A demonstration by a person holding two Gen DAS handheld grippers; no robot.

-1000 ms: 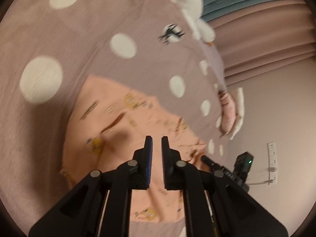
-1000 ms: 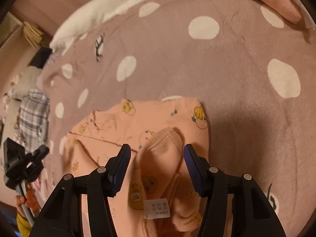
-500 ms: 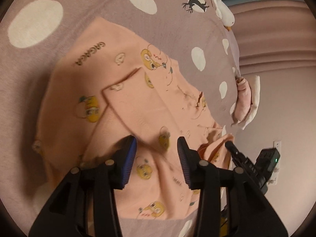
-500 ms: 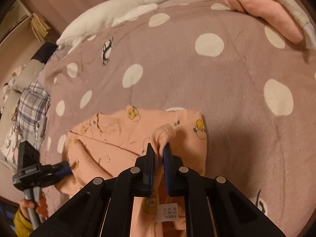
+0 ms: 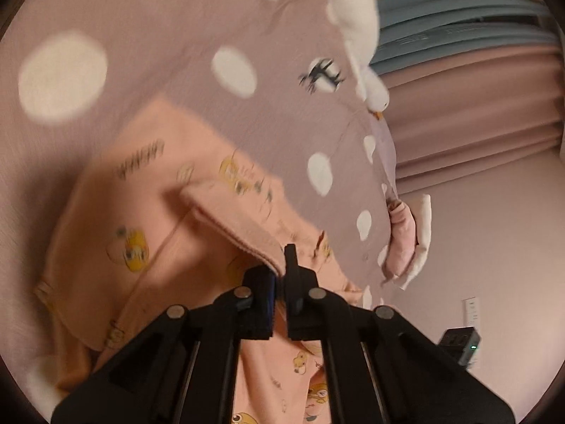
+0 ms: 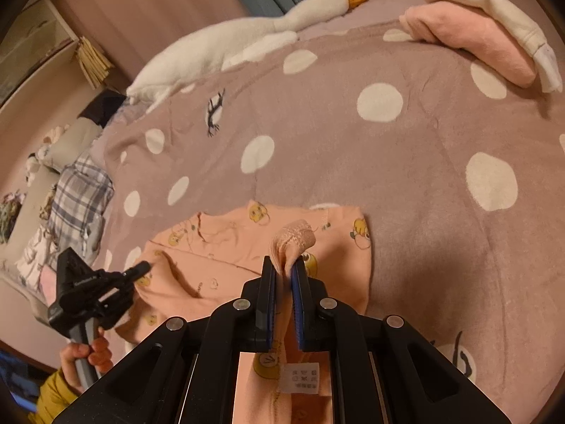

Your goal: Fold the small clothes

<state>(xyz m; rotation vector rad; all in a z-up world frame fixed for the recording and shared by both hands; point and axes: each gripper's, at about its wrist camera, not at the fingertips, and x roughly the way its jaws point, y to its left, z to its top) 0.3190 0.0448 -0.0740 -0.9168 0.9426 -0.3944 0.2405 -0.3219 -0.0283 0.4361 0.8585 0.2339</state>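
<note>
- Half a second ago the left tool (image 5: 280, 275) straddled the pink garment (image 5: 116, 233) with fingers apart; left wrist view: it now pinches a ribbed cuff (image 5: 243, 236), lifted off the bed (image 5: 148, 70).
- Right wrist view: right tool (image 6: 282, 275) stays clamped on the other cuff (image 6: 295, 236); the garment lies near the bed's front edge, toy goose (image 6: 226, 46) along the far edge.

Goose plush (image 6: 247, 39) on dotted bedspread (image 6: 406, 162)
</note>
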